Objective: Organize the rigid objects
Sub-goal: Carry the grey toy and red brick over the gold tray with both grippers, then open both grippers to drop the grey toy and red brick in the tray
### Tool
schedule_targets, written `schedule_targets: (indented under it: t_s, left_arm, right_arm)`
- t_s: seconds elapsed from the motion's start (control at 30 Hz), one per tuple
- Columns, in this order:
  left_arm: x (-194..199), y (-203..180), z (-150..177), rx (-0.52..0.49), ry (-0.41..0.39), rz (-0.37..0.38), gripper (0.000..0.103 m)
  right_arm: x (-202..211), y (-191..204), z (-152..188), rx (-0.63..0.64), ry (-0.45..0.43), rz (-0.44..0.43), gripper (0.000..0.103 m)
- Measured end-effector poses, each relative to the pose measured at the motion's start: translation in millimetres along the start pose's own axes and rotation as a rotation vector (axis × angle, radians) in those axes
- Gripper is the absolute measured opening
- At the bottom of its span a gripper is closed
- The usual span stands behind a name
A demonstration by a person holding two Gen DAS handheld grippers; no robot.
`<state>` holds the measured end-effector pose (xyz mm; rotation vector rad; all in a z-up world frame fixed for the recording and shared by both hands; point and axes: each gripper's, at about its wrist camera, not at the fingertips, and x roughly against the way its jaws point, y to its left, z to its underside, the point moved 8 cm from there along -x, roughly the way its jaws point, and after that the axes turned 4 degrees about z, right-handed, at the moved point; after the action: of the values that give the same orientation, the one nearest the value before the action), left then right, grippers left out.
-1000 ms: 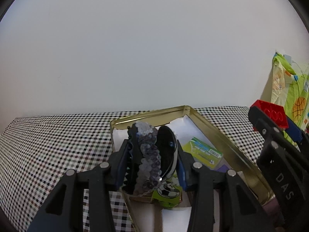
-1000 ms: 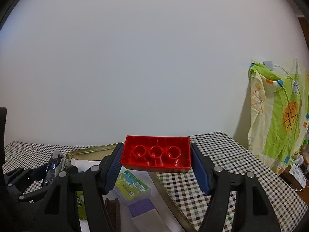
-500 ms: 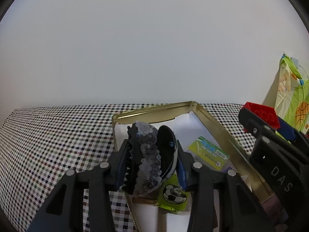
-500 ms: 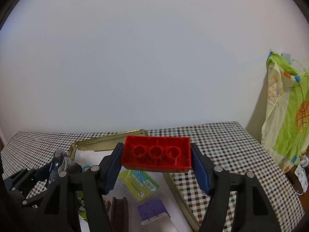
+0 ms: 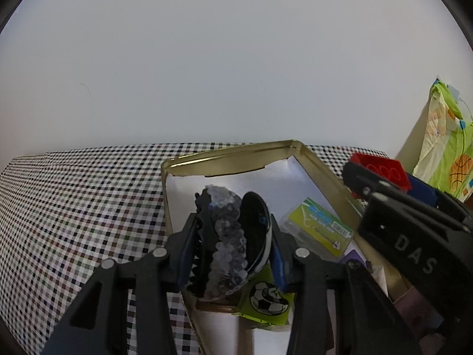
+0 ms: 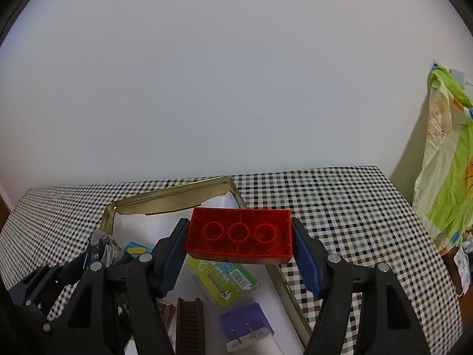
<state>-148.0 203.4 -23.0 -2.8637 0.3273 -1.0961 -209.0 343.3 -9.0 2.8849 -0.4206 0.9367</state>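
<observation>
The left tool (image 5: pixel 233 245) is clenched on a hair clip (image 5: pixel 227 236): a black toothed claw with a strip of clear beads and a dark glossy shell, pinched upright between the blue pads. It hangs above the near left part of a gold tin (image 5: pixel 230 151), whose floor is lined with white paper. The tin sits on a surface (image 5: pixel 82 207) covered in black-and-white check cloth.

The right tool (image 6: pixel 239 254) grips a red brick (image 6: pixel 239 235) across its short ends, hollow underside facing the camera so that three round tubes show. The brick hovers over the tin's far right corner, above the rim rather than inside. From the left wrist view the same brick appears at the right, beyond the tin's long right wall.

Inside the tin lie a clear box with a green label (image 6: pixel 226 275), a purple plug (image 6: pixel 246 325) with two metal prongs just in front of it, a brown comb (image 6: pixel 189 322) to the left of the plug, and a green card with a football (image 5: pixel 267 297) beneath the left tool. A small brown piece beside the comb is too hidden to identify.

At the far right, a cloth (image 6: pixel 449 159) in green and cream hangs against the white wall, apart from the surface.
</observation>
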Motion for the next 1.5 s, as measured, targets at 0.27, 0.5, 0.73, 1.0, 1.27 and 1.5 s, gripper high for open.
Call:
schedule_targets:
  t_s: [0.27, 0.5, 0.73, 1.0, 1.27, 1.5]
  left_arm:
    - [-8, 3, 0, -0.035, 0.013, 0.011, 0.042]
    - [-15, 4, 3, -0.062, 0.043, 0.035, 0.042]
    - [-11, -3, 2, -0.074, 0.047, 0.057, 0.042]
    - [-12, 4, 4, -0.076, 0.065, 0.087, 0.084]
    - [-17, 26, 6, 0.102, 0.105, 0.143, 0.102]
    - [-3, 14, 1, -0.014, 0.013, 0.104, 0.102]
  right_arm:
    - [-24, 14, 7, 0.029, 0.100, -0.022, 0.069]
    - [-45, 37, 15, 0.030, 0.220, -0.100, 0.069]
    - [-57, 37, 26, -0.117, 0.298, -0.201, 0.069]
    - [-33, 46, 13, -0.089, 0.230, -0.232, 0.074]
    - [1, 23, 2, -0.118, 0.056, -0.143, 0.075]
    - [27, -1, 17, -0.195, -0.048, -0.064, 0.075]
